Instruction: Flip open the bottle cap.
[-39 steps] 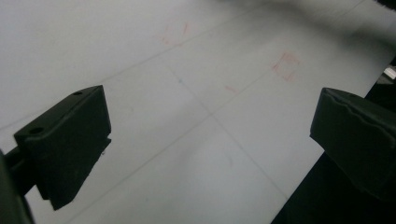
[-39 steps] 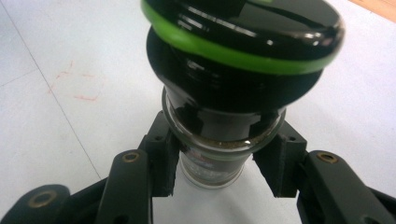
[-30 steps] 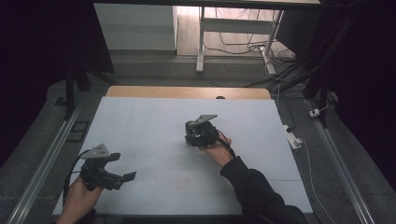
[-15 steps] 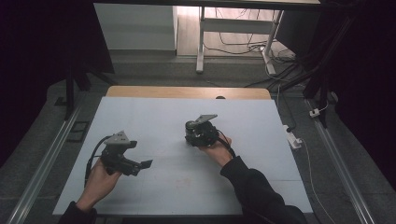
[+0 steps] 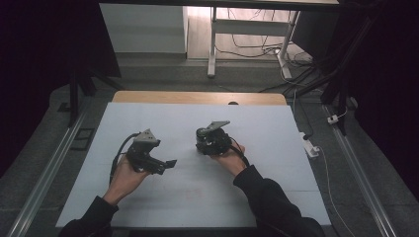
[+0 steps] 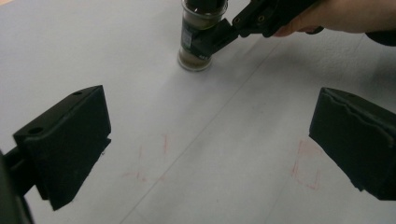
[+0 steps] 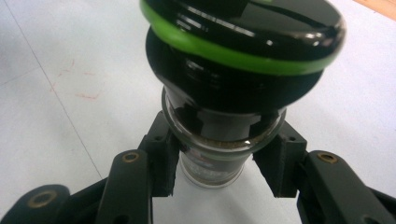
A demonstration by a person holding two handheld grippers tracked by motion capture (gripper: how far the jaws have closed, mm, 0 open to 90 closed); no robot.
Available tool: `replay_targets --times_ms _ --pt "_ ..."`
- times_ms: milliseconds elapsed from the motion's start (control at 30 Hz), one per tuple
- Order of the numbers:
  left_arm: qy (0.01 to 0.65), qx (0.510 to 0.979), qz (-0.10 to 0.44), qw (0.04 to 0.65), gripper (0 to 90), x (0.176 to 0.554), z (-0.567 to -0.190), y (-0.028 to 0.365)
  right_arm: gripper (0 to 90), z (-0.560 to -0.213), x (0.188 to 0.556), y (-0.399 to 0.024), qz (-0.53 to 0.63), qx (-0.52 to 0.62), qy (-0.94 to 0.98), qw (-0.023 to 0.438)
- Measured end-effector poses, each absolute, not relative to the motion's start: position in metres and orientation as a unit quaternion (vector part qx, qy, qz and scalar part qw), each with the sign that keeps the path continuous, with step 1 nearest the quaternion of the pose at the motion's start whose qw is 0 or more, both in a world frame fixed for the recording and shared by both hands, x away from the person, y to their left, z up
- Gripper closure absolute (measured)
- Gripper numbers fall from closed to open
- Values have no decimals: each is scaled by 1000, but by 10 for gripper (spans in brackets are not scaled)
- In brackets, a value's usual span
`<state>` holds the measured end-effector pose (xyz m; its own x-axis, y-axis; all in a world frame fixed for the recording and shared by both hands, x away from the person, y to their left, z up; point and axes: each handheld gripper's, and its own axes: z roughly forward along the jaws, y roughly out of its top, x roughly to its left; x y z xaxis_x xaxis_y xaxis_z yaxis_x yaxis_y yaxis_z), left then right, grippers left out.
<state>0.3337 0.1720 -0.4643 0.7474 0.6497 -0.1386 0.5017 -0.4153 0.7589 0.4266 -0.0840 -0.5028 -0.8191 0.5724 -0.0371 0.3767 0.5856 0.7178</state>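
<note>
Spice jar [image 6: 200, 39]: upright on the white table [image 5: 276, 192], right of centre, glass body with brownish contents and a black cap ringed in green [image 7: 243, 35].

Largest first. Table broad and bare apart from faint red marks [image 6: 306, 170] near the front. Two forearms in from the near edge, well apart.

Right gripper [image 5: 210, 140] clenched on the jar, one jaw on each side of the glass just under the cap, jar base resting on the table. Left gripper [image 5: 159, 164] released, jaws spread wide with nothing between them, pointed toward the jar but some way short of it.

Judging the step in hand: steadying the jar with the right while bringing the left in, probably for the cap. Best done by keeping the right grip low on the glass and firm, so the cap stays free; approaching level with the cap, centring it between the spread jaws before closing; avoiding a sideways nudge that could tip a tall, narrow jar.

Between views: green ring and fill line plain from the right gripper view, lost in the dim high view. Jar's footing on the table and the gap left to cross clear from the left gripper view. Layout of both hands readable from the high view alone.
</note>
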Motion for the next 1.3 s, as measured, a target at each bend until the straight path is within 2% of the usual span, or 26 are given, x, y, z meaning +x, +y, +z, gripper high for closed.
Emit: replay_targets --times_ms 700,900,967,1067,1200,1300 --pt "324 842 86 422 2 385 -470 138 522 -502 427 -84 366 270 881 132" --pt "319 847 93 415 48 397 -472 128 522 -502 427 -84 366 270 881 131" --pt "313 850 97 412 108 399 -473 125 522 -502 427 -84 365 269 881 132" --pt "296 860 104 401 251 400 -474 120 522 -502 427 -84 365 269 881 131" --pt "283 867 105 397 511 399 -473 117 522 -502 427 -84 365 269 882 131" --pt "275 870 94 398 667 399 -472 115 522 -502 427 -84 365 269 881 131"
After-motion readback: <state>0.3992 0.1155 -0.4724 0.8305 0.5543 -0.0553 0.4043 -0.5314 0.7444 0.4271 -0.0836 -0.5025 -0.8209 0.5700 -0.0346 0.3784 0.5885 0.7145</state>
